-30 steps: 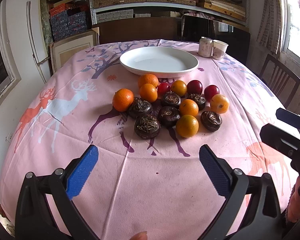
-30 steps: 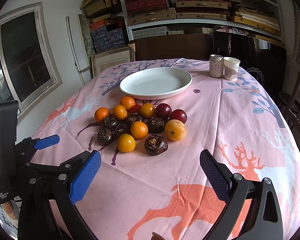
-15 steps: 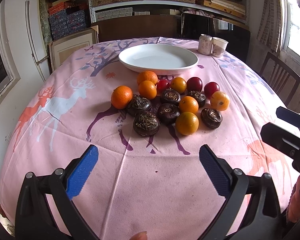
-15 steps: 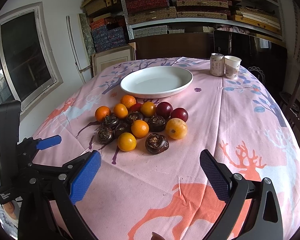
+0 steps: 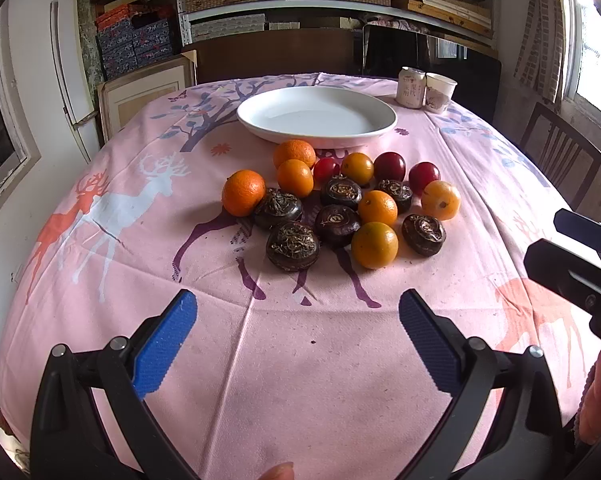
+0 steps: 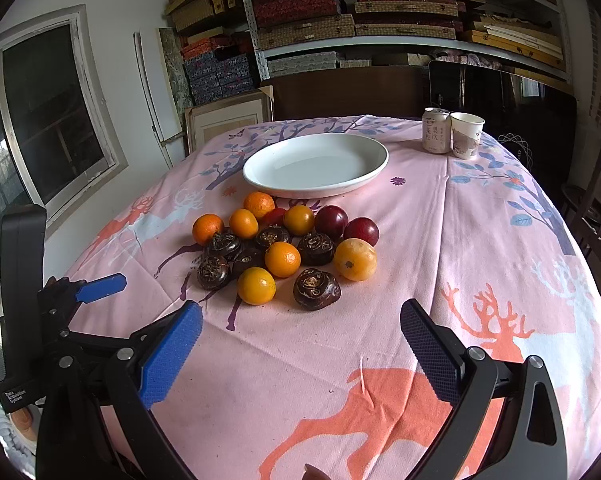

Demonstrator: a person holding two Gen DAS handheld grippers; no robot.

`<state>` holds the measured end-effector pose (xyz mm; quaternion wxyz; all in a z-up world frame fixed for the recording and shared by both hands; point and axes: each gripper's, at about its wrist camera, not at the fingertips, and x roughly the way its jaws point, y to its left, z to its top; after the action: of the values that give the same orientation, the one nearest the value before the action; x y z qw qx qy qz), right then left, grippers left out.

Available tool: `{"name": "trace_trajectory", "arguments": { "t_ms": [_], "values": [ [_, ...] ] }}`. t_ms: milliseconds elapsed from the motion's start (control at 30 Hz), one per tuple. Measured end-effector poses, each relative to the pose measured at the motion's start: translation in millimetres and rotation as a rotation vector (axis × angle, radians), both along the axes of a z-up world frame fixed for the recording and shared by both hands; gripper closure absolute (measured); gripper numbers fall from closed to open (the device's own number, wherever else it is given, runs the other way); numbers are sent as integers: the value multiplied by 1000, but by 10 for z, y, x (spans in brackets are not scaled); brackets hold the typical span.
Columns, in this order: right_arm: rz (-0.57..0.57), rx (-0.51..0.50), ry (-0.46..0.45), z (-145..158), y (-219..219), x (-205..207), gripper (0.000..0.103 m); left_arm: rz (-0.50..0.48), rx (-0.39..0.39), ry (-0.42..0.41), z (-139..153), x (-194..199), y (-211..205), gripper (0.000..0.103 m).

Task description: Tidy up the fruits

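A cluster of fruit lies mid-table on a pink tablecloth: several oranges, several dark brown water chestnuts and red plums. An empty white plate stands just behind them. My left gripper is open and empty, above the cloth in front of the fruit. My right gripper is open and empty, near the front of the cluster. Each gripper shows at the edge of the other's view.
A drink can and a paper cup stand at the table's far right. Chairs stand at the right side. Shelves of boxes fill the back wall. A window is on the left.
Both grippers have moved a little forward toward the fruit, which now looks slightly nearer. Both stay open and the fruit has not moved.
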<state>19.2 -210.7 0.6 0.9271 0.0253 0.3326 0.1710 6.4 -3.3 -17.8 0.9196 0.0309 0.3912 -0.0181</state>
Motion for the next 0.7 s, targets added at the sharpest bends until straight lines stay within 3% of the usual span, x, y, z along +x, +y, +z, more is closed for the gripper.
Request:
{"name": "trace_trajectory", "arguments": {
  "t_ms": [700],
  "values": [
    [4, -4, 0, 0, 6, 3, 3, -3, 2, 10, -32, 5, 10, 4]
  ]
}}
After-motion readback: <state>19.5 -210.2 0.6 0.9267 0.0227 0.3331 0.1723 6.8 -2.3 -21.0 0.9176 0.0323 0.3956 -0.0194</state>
